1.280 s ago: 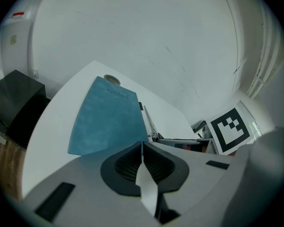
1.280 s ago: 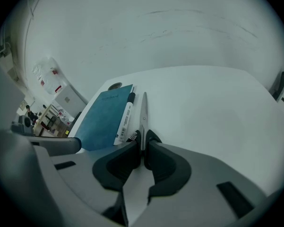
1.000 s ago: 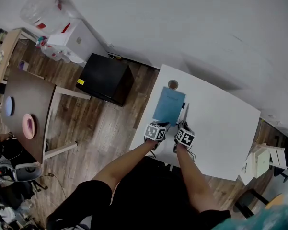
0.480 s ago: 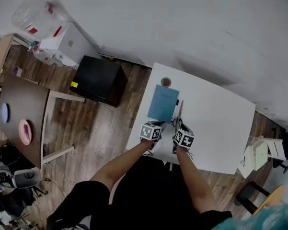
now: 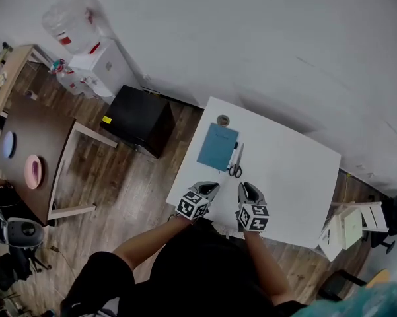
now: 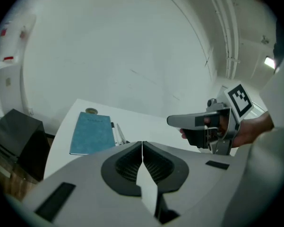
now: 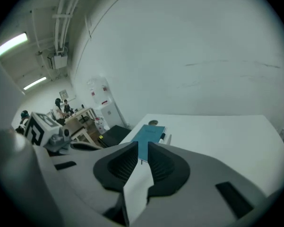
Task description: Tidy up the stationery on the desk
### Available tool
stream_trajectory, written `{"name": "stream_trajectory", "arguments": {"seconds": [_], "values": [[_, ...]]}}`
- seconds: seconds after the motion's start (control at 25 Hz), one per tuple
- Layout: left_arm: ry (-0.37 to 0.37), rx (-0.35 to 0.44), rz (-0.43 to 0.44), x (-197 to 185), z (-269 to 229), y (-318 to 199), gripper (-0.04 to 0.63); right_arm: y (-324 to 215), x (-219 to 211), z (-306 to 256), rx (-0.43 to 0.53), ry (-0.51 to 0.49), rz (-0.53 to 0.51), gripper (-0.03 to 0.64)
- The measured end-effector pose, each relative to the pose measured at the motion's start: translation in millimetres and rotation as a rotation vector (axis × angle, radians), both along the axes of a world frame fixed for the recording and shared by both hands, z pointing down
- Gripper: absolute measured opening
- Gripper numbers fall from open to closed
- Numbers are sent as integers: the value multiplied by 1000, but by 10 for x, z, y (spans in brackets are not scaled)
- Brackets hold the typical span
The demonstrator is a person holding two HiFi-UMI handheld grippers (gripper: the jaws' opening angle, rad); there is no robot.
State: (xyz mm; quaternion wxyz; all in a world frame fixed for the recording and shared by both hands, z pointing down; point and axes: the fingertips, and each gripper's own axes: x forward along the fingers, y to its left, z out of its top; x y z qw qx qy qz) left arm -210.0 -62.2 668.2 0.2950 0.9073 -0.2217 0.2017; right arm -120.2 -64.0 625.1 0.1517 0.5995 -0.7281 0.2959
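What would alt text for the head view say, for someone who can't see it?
Seen from above, a person holds the left gripper and right gripper over the near edge of a white desk, both empty; the right gripper's jaws have just been closing. Farther along lie a blue notebook, a pen and scissors.

Setting: office-type workroom. Contents: plain white wall (image 5: 251,38), wood-plank floor (image 5: 142,177), white desk (image 5: 290,170), black cabinet (image 5: 137,119) just left of it, water dispenser (image 5: 99,61) with upturned bottle (image 5: 72,20) further left, brown table (image 5: 36,150) at far left. Overhead: strip lights (image 7: 10,45) and exposed pipes (image 7: 62,18); people (image 7: 61,107) gather at a far table.
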Motion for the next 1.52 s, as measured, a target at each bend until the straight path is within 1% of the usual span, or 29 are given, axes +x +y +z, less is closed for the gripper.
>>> {"name": "stream_trajectory", "arguments": {"seconds": [0.16, 0.28, 0.36, 0.52, 0.64, 0.76, 0.84, 0.96, 1.04, 1.12, 1.24, 1.4, 1.52], "values": [[67, 94, 6, 254, -474, 594, 14, 550, 131, -568, 100, -59, 27, 58], [106, 177, -8, 468, -877, 997, 14, 1016, 253, -891, 175, -77, 46, 44], [127, 216, -23, 602, -1082, 1265, 14, 1349, 323, -1041, 222, -66, 54, 40], [167, 258, -61, 851, -1386, 1902, 14, 2110, 450, -1231, 302, -16, 64, 40], [171, 269, -81, 995, -1480, 2393, 14, 2622, 564, -1307, 340, -22, 106, 41], [159, 261, -99, 1115, -1409, 2893, 14, 3051, 655, -1260, 341, -12, 143, 41], [154, 289, -97, 1160, -1468, 3126, 14, 3282, 648, -1239, 336, -3, 147, 41], [149, 385, -70, 1245, -1726, 3334, 14, 3516, 580, -1367, 373, 26, 104, 40], [146, 425, -62, 1269, -1860, 3426, 14, 3602, 556, -1489, 407, 69, 94, 40], [147, 460, -55, 1261, -1947, 3508, 14, 3659, 563, -1587, 432, 118, 112, 38], [151, 511, -50, 1199, -2055, 3602, 14, 3708, 547, -1729, 468, 147, 147, 37], [158, 583, -114, 1011, -2192, 3622, 14, 3746, 403, -1890, 516, 182, 143, 35], [175, 576, -150, 910, -2211, 3617, 14, 3784, 340, -1864, 505, 210, 139, 35]]}}
